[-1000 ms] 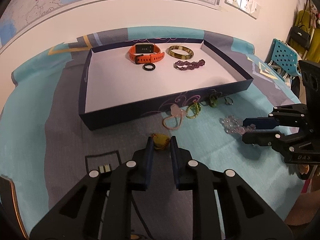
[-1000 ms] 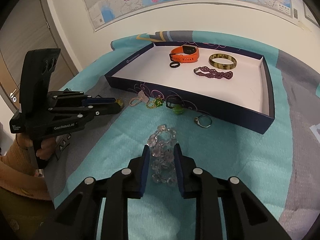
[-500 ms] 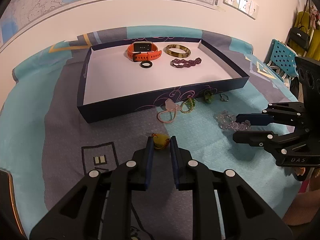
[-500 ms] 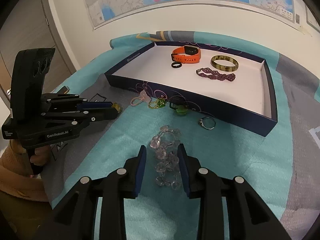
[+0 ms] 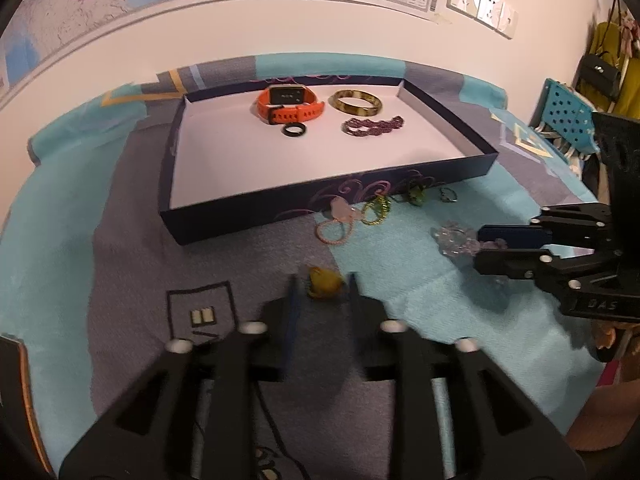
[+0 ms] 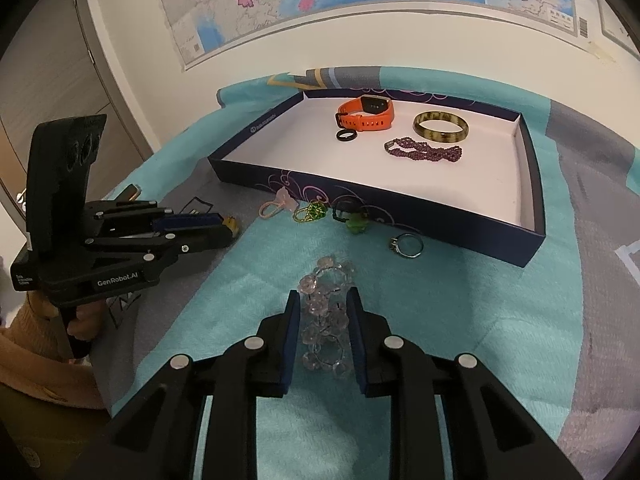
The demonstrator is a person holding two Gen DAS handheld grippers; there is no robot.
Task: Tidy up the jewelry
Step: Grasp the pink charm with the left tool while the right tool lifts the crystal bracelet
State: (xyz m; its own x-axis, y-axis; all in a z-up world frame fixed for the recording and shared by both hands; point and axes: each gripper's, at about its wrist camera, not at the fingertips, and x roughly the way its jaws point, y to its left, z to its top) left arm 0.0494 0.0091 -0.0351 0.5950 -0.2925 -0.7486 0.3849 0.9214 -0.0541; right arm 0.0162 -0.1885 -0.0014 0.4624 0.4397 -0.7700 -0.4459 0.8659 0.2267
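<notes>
Step in hand: picking up loose jewelry from the tabletop cloth (image 6: pixel 500 320) for transfer into the dark blue tray (image 6: pixel 534 184), which stands at the far side of the cloth. Tray contents: orange watch (image 6: pixel 366 114), black ring (image 6: pixel 346 135), mottled bangle (image 6: pixel 440 127) and purple beaded bracelet (image 6: pixel 424 151), all grouped toward the tray's far end, the near part bare. Items not yet sorted, lying along the near wall of the tray: pink hair tie (image 6: pixel 278 204), green-and-gold trinket (image 6: pixel 310 213), green stone piece (image 6: pixel 352 220), silver ring (image 6: pixel 408 246). Right gripper (image 6: pixel 323 326): jaws closing, the clear crystal bracelet (image 6: pixel 326 312) lying lengthwise between them on the teal cloth; a narrow gap seems to remain at each pad, so the bracelet is judged straddled, not yet clenched. Left gripper (image 5: pixel 322 292): jaws opening, blurred, with the small yellow trinket (image 5: pixel 322 280) between the tips on the grey part of the cloth; the pads stand apart from it, so it is released or not gripped. Next move, by judgement: the right jaws need to finish closing on the beads near the middle of the strand, then lift clear of the cloth and carry over the tray's near wall to a bare spot. Risk: the loose strand may sag or slip if only one bead is caught.
</notes>
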